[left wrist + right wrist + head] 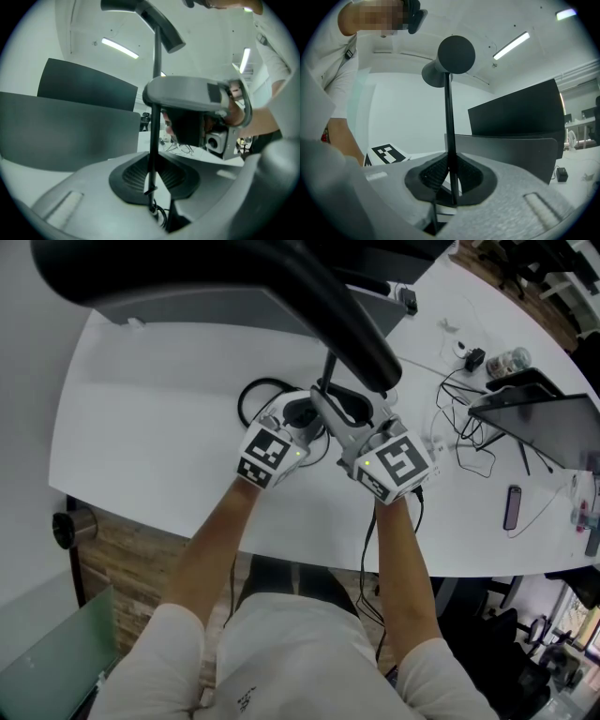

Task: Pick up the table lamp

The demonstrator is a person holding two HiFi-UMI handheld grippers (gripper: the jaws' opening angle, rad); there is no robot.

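Black table lamp [347, 324] upright on bench [159, 427]. Left gripper [152, 180], right gripper [451, 180]: fingers clamped low on thin stem [155, 93]. Stiff, slick, probably top-heavy; lift straight.

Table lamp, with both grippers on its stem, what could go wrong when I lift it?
The left gripper and right gripper pinch only the thin lamp stem, so it may slip or twist under the overhanging lamp head. The looped cable on the table could snag or drag as it rises.
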